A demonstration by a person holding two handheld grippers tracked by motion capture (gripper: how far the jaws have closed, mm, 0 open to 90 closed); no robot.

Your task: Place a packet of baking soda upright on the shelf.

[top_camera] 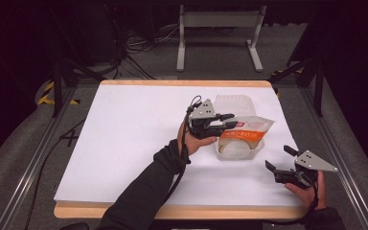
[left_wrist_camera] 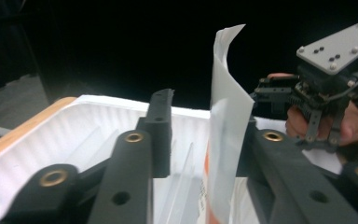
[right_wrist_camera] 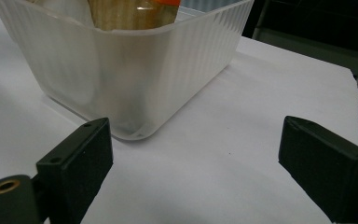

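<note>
So the surface is a big white sheet on a wooden board, light wood showing at the near and far edges. Dark room around it: grey carpet-ish floor, metal rails down both sides, a tangle of cables at the back left and a pale grey stand behind. A clear plastic tub sits right of centre with a white-and-orange pouch sticking out of it. The left tongs are at the pouch's top edge, part open, the edge between the jaws but not pinched. The right tongs hang wide open and empty near the tub, off to the right.
</note>
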